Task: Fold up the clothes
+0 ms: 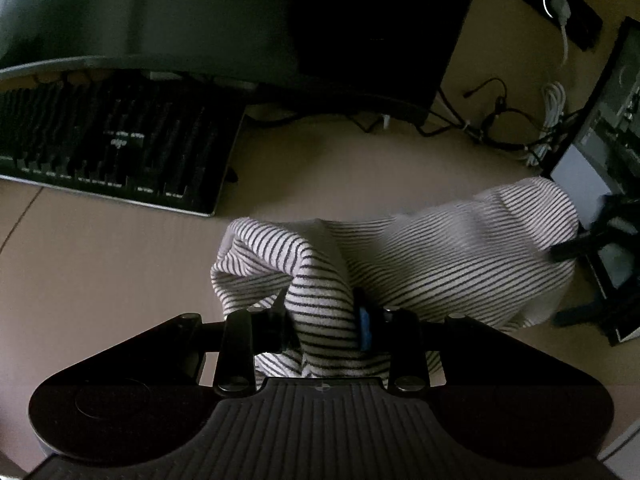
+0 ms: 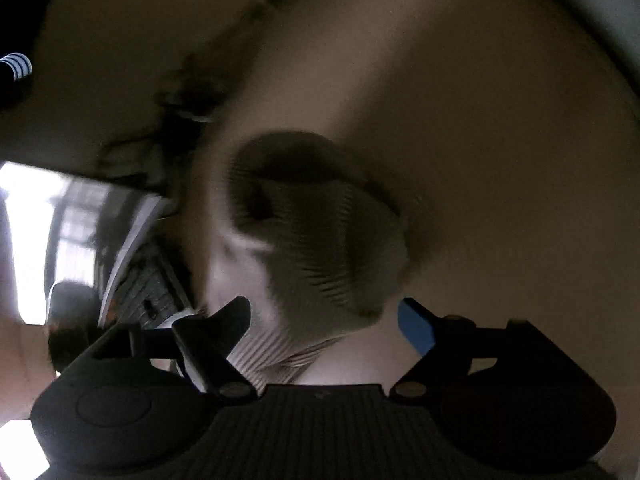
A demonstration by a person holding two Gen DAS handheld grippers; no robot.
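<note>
Table: a broad beige tabletop (image 1: 120,264) fills most of the left wrist view and carries everything else; in the right wrist view it is a blurred tan expanse (image 2: 500,160).
Monitor: a large dark screen on a dark stand (image 1: 160,12) stands at the far edge of the table, behind the keyboard.
Keyboard: a black keyboard with a silver rim (image 1: 116,148) lies at the far left, well apart from the cloth.
Garment: a white knit garment with thin dark stripes (image 1: 460,248) lies bunched on the table between the two grippers, one end drawn up towards the left gripper, the other stretching right; in the right wrist view it shows as a blurred, rumpled heap (image 2: 328,248).
Cables: a tangle of black and white cords (image 1: 516,132) lies at the far right of the table, beside a dark case.
Left gripper: the black two-finger gripper (image 1: 325,320) pinches a gathered fold of the striped garment, its dark finger and its blue-padded finger (image 1: 365,328) pressing on the cloth from either side.
Right gripper: the black gripper (image 2: 326,322) has its fingers spread wide; the striped cloth lies between them, touching the dark left finger, while the blue pad (image 2: 416,330) stands clear of it.
Sharpness: the right wrist view is heavily smeared, so fine detail there cannot be told.
</note>
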